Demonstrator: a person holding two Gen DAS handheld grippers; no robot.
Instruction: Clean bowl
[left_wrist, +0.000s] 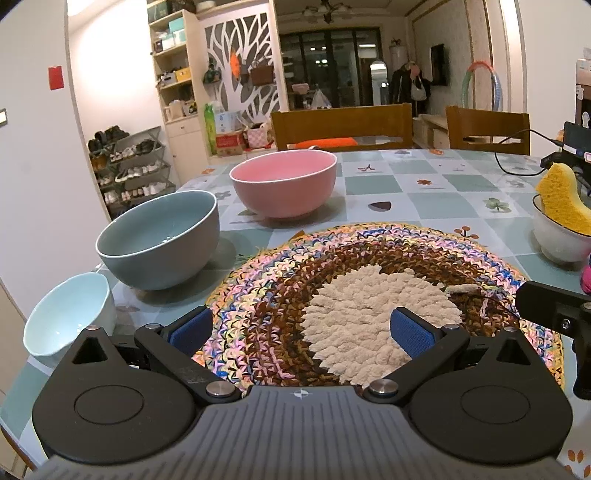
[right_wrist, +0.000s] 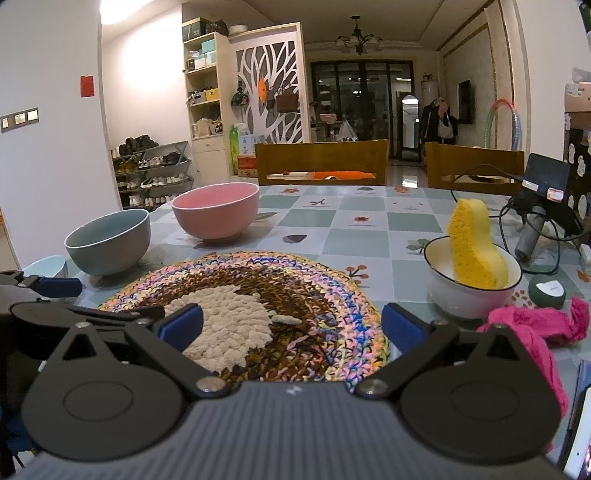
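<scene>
**Bowls stand apart from sponge; both tongs empty**

Bowls: pink (right_wrist: 216, 212), grey (right_wrist: 109, 242), pale blue (left_wrist: 70, 314) along the worktop (right_wrist: 362, 236) left edge. Yellow sponge (right_wrist: 474, 245) stands in a white bowl (right_wrist: 469, 295) at right. Left tongs (left_wrist: 301, 334) and right tongs (right_wrist: 291, 328) are wide, holding nothing, over the woven mat (right_wrist: 295, 295). Stage indeterminate. Any wiping needs one bowl steadied.

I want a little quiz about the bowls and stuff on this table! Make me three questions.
1. True or false: the yellow sponge stands in the white bowl.
2. Which bowl is farthest back: A pink bowl, B grey-blue bowl, C small pale blue bowl?
3. Fill in: both the left gripper and the right gripper are ____ above the woven mat.

Key: 1 true. 2 A. 3 open.
</scene>
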